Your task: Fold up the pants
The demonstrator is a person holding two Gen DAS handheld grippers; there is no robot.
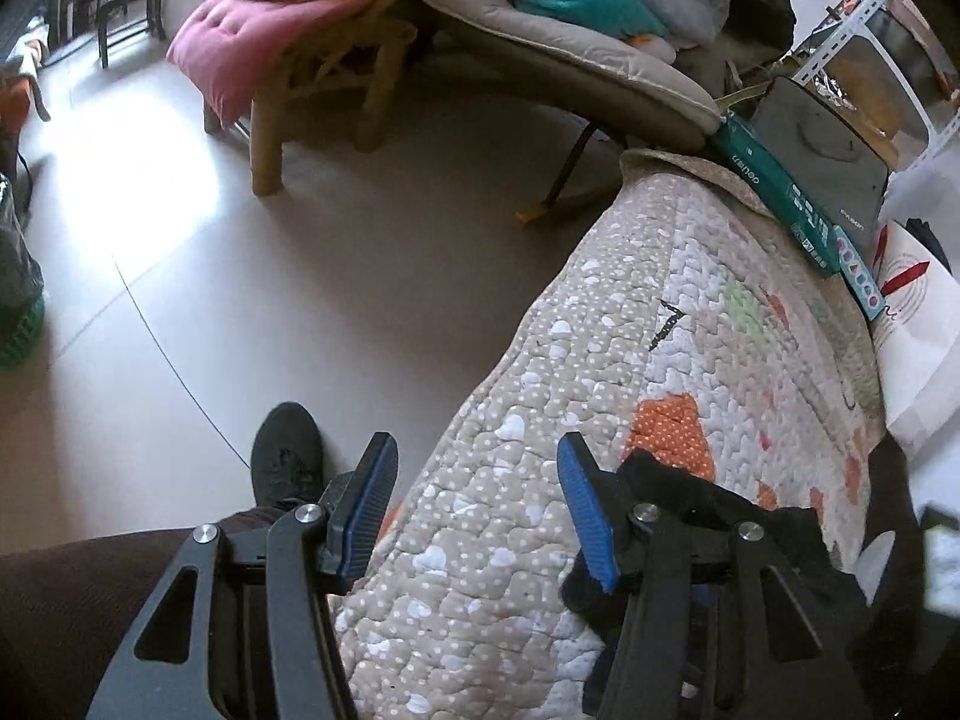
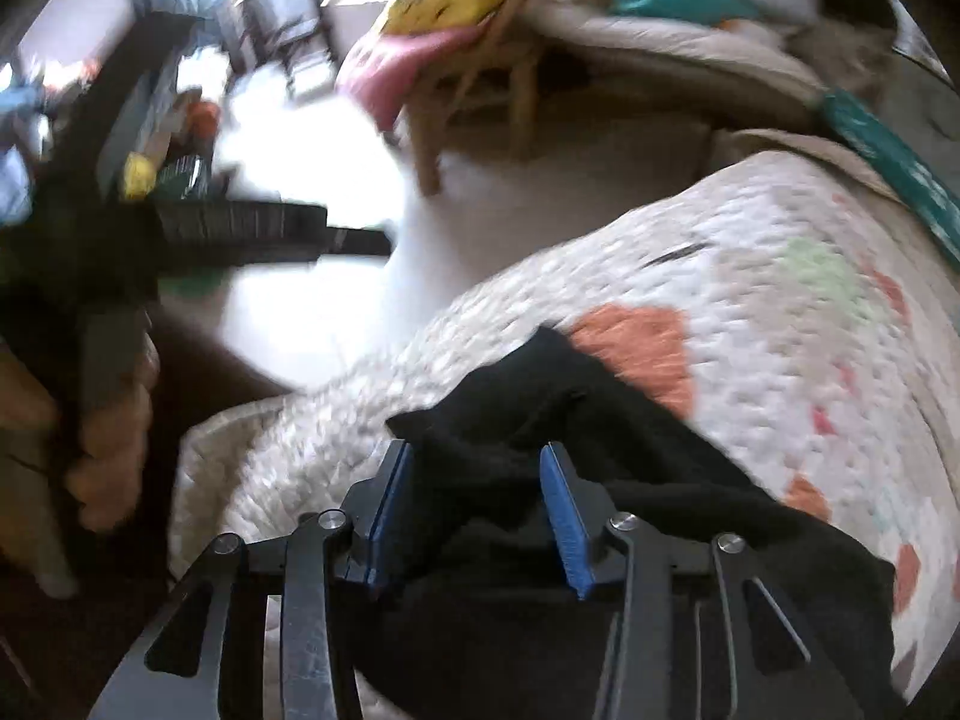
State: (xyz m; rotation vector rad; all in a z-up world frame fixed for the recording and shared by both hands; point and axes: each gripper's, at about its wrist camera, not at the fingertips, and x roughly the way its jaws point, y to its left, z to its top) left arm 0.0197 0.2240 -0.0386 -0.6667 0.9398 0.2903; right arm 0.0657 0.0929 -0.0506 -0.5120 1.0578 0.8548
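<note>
The black pants (image 2: 540, 408) lie bunched on a quilted patterned bedspread (image 2: 750, 276). My right gripper (image 2: 474, 516) is open, its blue pads on either side of a fold of the black cloth. In the left wrist view the pants (image 1: 708, 504) show at the lower right, behind the right finger. My left gripper (image 1: 477, 510) is open and empty, over the near edge of the bedspread (image 1: 600, 360). In the right wrist view, which is blurred by motion, the left gripper (image 2: 270, 234) shows at the left, held by a hand.
A wooden lounger with a pink cushion (image 1: 252, 48) and piled items stands on the tiled floor (image 1: 300, 240). A teal box (image 1: 774, 186) and a dark flat device (image 1: 822, 144) lie at the bed's far end. My foot in a black sock (image 1: 285, 450) is on the floor.
</note>
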